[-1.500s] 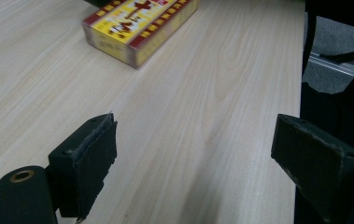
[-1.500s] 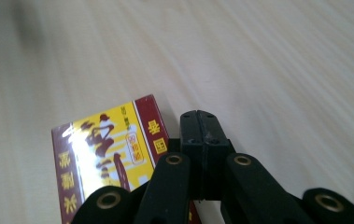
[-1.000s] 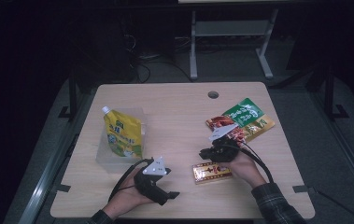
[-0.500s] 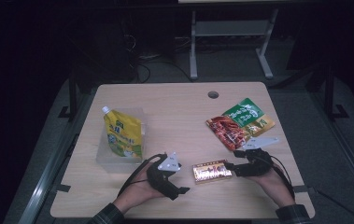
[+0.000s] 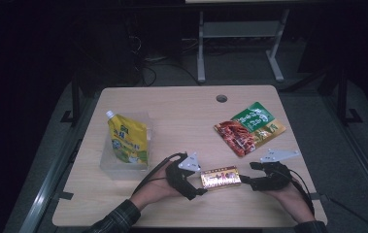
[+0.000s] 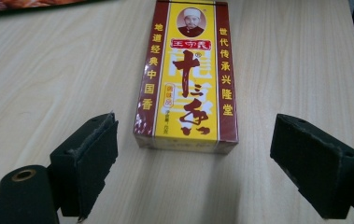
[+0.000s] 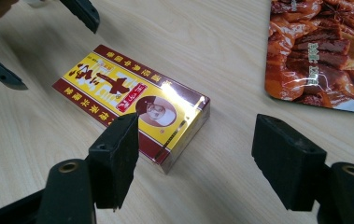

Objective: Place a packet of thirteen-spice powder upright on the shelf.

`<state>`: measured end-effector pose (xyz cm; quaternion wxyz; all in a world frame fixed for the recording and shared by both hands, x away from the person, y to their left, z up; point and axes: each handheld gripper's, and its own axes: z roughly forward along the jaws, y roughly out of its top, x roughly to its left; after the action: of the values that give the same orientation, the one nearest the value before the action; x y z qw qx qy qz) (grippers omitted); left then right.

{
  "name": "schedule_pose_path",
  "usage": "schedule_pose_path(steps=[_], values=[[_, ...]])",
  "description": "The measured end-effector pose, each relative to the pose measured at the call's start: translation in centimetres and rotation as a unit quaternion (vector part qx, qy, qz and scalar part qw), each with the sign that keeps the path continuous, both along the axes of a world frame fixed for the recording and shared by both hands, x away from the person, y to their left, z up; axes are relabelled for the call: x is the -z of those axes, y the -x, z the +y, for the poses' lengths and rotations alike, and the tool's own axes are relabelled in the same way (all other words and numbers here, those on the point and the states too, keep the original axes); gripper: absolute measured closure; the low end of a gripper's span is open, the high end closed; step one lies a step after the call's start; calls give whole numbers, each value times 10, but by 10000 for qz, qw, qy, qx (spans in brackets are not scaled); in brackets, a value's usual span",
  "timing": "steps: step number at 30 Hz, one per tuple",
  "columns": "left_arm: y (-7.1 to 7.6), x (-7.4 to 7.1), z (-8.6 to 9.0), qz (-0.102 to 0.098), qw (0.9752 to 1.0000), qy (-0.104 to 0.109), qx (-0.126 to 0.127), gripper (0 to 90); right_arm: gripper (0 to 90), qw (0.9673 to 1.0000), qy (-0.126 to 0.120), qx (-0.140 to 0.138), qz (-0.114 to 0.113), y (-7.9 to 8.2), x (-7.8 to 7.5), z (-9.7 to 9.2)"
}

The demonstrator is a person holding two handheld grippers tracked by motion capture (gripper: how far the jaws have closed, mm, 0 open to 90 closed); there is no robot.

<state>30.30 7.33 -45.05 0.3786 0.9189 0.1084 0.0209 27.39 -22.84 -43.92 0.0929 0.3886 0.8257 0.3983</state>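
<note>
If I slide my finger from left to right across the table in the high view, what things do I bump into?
Yellow spouted pouch in its clear plastic tray → left gripper → flat yellow-and-maroon box → right gripper. The red-and-green snack packets lie farther back, above the box and right gripper.

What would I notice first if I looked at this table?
Probably the shiny yellow and red box lying flat near the table's front edge, with the left gripper and right gripper at its two ends, jaws open. Next, the yellow spouted pouch at the left and the red and green snack packets at the right.
</note>
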Motion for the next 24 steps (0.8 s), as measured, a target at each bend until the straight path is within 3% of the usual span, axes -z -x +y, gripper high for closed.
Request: schedule_pose_path(steps=[3, 4, 8, 9, 15, 17, 20, 24], values=[[-2, 3, -5, -64, 9998, -159, 101, 163, 316, 10000, -35, 7, -2, 0, 0, -1], [-1, 5, -6, -12, 10000, -76, 60, 167, 315, 10000, -34, 18, -9, 0, 0, -1], [-4, 8, -10, -68, 9998, -189, 98, 214, 325, 10000, -45, 6, -31, -1, -1, -1], [-4, 8, -9, -96, 9995, -268, 133, 230, 359, 10000, -58, -4, -13, -1, -1, -1], [-4, 10, -10, -96, 9995, -275, 114, 312, 727, 9999, -79, -104, 1, -2, 1, 2], [-4, 10, -10, -98, 9995, -264, 104, 315, 810, 9999, -61, -156, -44, -2, 3, 3], [-4, 10, -10, -89, 9996, -259, 98, 318, 894, 9998, -12, -215, -55, -4, 5, 8], [-4, 10, -9, -79, 9994, -304, 112, 319, 899, 9995, 85, -291, 20, -7, 8, 13]])
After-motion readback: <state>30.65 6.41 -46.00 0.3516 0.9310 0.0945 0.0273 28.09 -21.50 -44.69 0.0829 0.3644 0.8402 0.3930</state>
